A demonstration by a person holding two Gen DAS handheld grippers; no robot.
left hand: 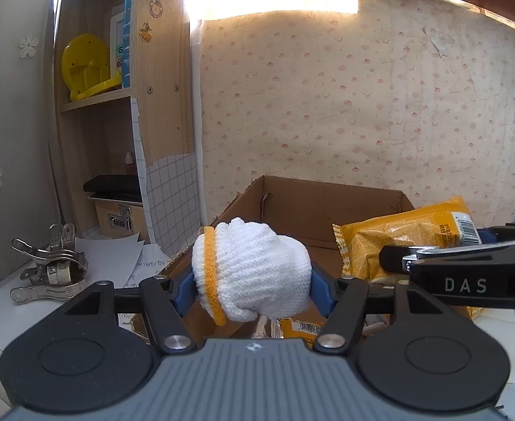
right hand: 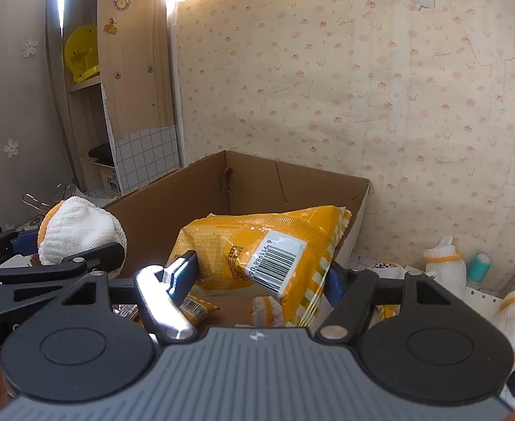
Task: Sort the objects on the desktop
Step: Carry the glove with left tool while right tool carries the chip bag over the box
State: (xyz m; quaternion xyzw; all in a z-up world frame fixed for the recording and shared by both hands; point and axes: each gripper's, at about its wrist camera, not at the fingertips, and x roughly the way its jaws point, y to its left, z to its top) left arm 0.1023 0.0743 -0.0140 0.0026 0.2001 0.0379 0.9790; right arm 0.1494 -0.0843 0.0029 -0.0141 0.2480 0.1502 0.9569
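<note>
Left tool (left hand: 252,291) pinches a rolled white knit glove with orange cuff (left hand: 250,273), at the near left edge of the open brown cardboard box (left hand: 327,203). Right tool (right hand: 261,277) pinches a yellow snack bag (right hand: 257,245) over the box interior.

Open box (left hand: 327,207) ahead, snacks inside
</note>
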